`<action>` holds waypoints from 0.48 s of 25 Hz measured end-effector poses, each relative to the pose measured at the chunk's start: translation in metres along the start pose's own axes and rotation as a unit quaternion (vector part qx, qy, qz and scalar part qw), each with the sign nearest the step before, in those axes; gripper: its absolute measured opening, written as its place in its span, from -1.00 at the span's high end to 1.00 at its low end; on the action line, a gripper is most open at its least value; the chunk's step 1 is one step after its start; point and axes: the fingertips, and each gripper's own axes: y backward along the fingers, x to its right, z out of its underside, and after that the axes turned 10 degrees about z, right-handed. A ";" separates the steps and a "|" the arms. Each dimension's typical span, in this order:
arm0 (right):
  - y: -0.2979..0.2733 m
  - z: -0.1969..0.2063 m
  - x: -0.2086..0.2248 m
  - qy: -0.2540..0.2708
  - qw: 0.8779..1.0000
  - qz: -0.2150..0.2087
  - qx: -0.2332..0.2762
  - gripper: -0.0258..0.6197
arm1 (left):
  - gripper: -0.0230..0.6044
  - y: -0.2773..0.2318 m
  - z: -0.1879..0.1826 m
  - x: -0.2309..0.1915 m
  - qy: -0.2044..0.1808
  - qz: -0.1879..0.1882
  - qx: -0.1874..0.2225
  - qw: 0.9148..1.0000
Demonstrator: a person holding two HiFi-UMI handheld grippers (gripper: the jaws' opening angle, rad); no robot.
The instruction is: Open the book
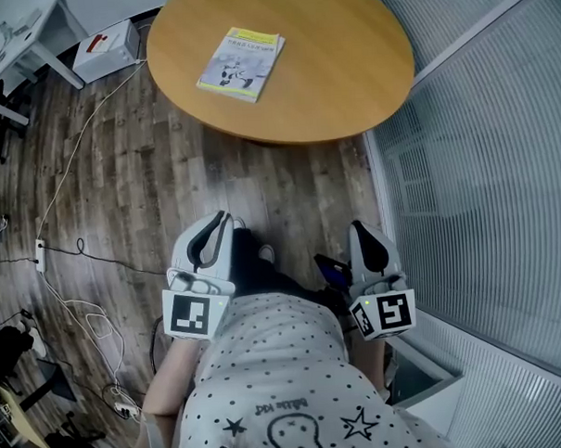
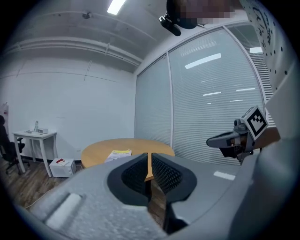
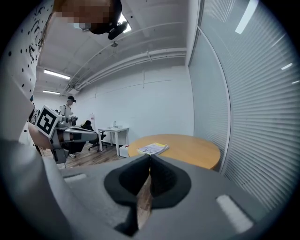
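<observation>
My left tool (image 1: 216,227) has its grey jaws together, with only a hairline slit between the black ribbed pads and nothing in it. My right tool (image 1: 359,232) is the same: pads meeting at the tips, empty. Both sit low against my body. They point roughly level toward the round, honey-coloured wooden counter (image 1: 348,67) and are well short of its near edge, with dark plank floor (image 1: 195,176) in between.

The thin paperback book with a white-and-yellow cover (image 1: 241,64) lies flat on the counter, toward its left side from where I stand. It is cover up and closed, well apart from either tool. A small white box with red markings (image 1: 106,50) sits on the floor just off the counter's left edge. A glass partition with slatted blinds (image 1: 482,163) runs past the counter's right side.

As I judge it, the task has not begun: no page is lifted and nothing touches the book. Everything is left to do. I must close in on the counter, part one tool's jaws, catch the cover's free edge and swing it over, perhaps steadying the book with the other tool.
</observation>
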 end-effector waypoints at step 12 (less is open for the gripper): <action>-0.076 -0.007 -0.014 -0.003 1.000 0.009 -0.023 0.91 | 0.83 -0.037 -0.004 -0.064 0.022 0.003 -0.002 1.000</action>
